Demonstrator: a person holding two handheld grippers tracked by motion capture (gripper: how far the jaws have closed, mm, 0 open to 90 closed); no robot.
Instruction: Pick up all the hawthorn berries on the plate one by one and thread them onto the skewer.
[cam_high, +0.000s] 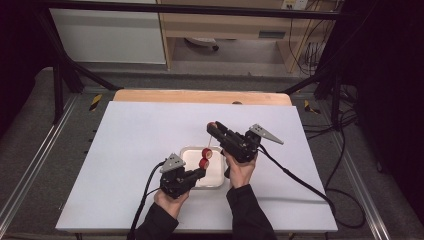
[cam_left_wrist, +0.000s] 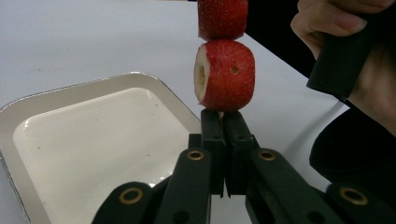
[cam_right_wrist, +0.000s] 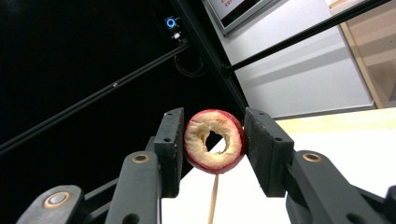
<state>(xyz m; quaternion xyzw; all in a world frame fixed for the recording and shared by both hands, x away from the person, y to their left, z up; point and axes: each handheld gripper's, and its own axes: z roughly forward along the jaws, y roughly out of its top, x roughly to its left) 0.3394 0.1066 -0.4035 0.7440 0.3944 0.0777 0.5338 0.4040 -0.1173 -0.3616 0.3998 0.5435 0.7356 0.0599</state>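
White desk (cam_high: 130, 150), tray (cam_high: 216, 179): left gripper (cam_high: 201, 172), jaws clamped on skewer (cam_right_wrist: 214, 200), steadies it; right gripper (cam_right_wrist: 212, 154), jaws clamped on cored fruit (cam_right_wrist: 215, 147), aligns it for threading.

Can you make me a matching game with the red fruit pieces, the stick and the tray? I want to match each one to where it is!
Things:
1. Cored fruit piece
2. Two fruit pieces
3. Tray
4. Skewer

Places:
A. Flat on the white table
B. Threaded on the stick above the tray
C. Between the right gripper jaws
D. Its lower end pinched in the shut left gripper

Pairs: 1-C, 2-B, 3-A, 4-D
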